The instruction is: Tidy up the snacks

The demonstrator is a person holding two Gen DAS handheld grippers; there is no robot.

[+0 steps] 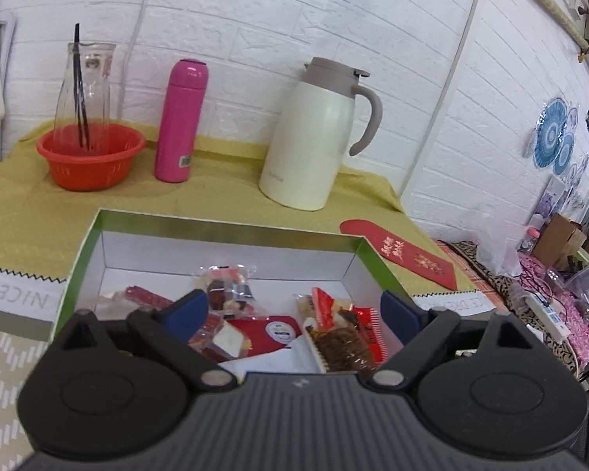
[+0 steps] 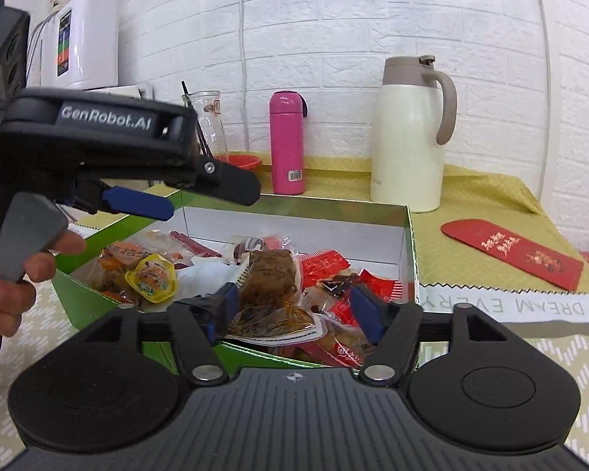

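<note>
The snack packets [image 2: 271, 294] lie heaped inside the green box [image 2: 410, 243] on the table, directly ahead of and below both tongs. The brown packet [image 2: 273, 274] runs lengthwise away from the right gripper [image 2: 290, 310], which is nearest it, spread wide and empty. The left gripper [image 1: 294, 314] hangs released over the box's left half.

snacks [image 2: 271, 286] in box [image 2: 294, 206], jug [image 2: 408, 137] behind

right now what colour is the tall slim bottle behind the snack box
Pink bottle, clearest in the left wrist view.
</note>
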